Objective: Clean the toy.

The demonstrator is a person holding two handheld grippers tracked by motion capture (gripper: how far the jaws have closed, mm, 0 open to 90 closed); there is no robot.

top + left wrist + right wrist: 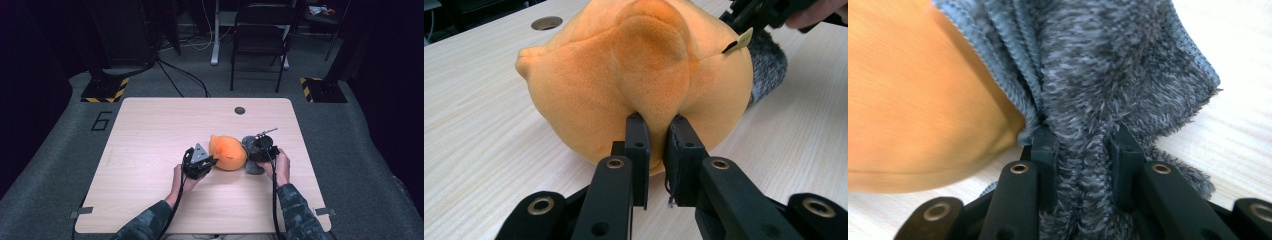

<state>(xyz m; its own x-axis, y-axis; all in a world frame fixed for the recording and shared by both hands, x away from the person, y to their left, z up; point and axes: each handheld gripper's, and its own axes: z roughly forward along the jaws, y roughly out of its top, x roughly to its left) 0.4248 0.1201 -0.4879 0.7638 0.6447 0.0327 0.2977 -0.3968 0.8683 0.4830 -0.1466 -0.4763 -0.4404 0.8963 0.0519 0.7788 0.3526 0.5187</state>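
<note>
An orange plush cushion (228,152) lies on the wooden table (150,130), with a grey fuzzy cover (251,161) bunched at its right end. My left gripper (206,163) is at the cushion's left side, shut on a pinch of its orange fabric (651,95). In the left gripper view my left gripper (657,150) has the fold squeezed between its pads. My right gripper (262,150) is over the grey cover, shut on a thick fold of it. In the right gripper view my right gripper (1082,167) clamps the grey fur (1108,75), and the orange cushion (913,100) bulges at the left.
A round cable hole (240,110) sits near the table's far edge. A black folding chair (260,35) and a desk leg (216,35) stand beyond the table. Cables trail from both grippers back along the person's forearms.
</note>
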